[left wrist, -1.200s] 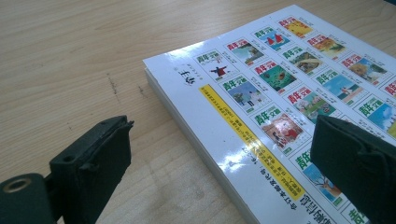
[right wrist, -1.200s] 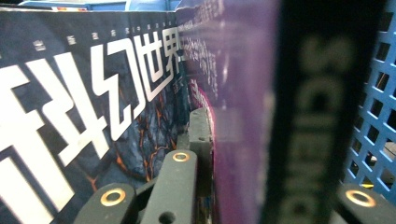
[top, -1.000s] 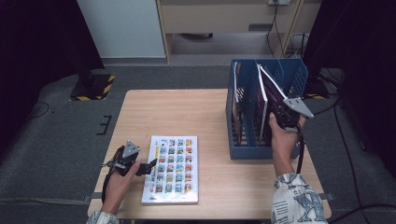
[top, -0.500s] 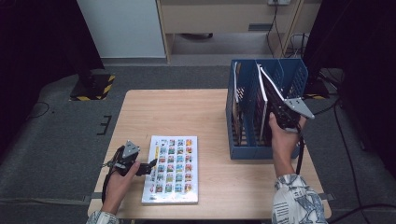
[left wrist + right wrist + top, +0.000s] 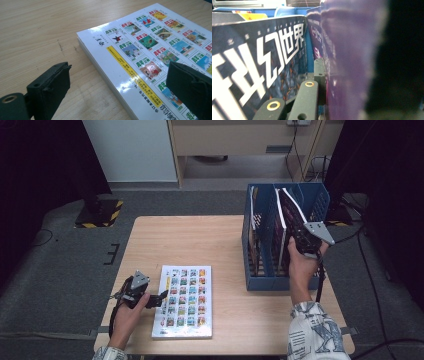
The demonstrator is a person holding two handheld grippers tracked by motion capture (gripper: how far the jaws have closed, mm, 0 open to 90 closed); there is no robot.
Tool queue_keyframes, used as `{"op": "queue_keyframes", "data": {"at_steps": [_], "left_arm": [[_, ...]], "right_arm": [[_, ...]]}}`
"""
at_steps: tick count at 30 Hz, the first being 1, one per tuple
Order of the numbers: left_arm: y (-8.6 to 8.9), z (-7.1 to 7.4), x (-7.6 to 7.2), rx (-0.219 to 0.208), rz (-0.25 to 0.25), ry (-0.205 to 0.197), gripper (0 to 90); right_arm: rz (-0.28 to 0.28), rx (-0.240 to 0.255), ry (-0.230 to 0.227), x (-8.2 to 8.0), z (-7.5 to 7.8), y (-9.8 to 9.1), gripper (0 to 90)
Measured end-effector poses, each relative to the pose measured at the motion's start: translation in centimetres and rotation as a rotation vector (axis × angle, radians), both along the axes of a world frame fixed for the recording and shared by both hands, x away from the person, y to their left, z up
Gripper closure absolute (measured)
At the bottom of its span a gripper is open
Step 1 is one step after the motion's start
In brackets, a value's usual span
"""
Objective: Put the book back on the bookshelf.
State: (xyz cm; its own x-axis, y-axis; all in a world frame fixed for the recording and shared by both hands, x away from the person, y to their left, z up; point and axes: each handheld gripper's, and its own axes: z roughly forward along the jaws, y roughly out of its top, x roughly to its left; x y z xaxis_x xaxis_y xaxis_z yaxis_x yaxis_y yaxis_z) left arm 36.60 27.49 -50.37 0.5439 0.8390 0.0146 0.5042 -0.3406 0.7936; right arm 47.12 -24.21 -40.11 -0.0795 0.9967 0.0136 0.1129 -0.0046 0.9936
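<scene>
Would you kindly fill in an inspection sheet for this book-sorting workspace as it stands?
Surface: wooden table, bare apart from the items below.
Job's things: flat book with a grid of small cover pictures, near the front edge; blue file rack at the right, books standing in its slots; purple book leaning in the rack.
Clutter: nothing seen.
Grippers: left gripper open, one jaw over the flat book's edge, the other over the table; right gripper shut on the purple book.
Cables: black cable hanging by the right forearm.
Surroundings: grey floor, striped base, pale cabinet.
</scene>
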Motion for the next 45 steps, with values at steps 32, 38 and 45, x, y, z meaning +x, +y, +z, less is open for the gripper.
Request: {"op": "queue_keyframes", "data": {"at_steps": [32,38,45], "left_arm": [[0.0,0.0,0.0,0.0,-0.001,0.0,4.8],[0.0,0.0,0.0,0.0,0.0,0.0,4.8],[0.0,0.0,0.0,0.0,-0.001,0.0,4.8]], "right_arm": [[0.008,-0.016,0.009,1.2,-0.8,0.7,83.3],[0.018,0.0,0.014,1.2,-0.8,0.7,81.5],[0.035,-0.005,0.019,1.0,-0.8,0.9,79.7]]}}
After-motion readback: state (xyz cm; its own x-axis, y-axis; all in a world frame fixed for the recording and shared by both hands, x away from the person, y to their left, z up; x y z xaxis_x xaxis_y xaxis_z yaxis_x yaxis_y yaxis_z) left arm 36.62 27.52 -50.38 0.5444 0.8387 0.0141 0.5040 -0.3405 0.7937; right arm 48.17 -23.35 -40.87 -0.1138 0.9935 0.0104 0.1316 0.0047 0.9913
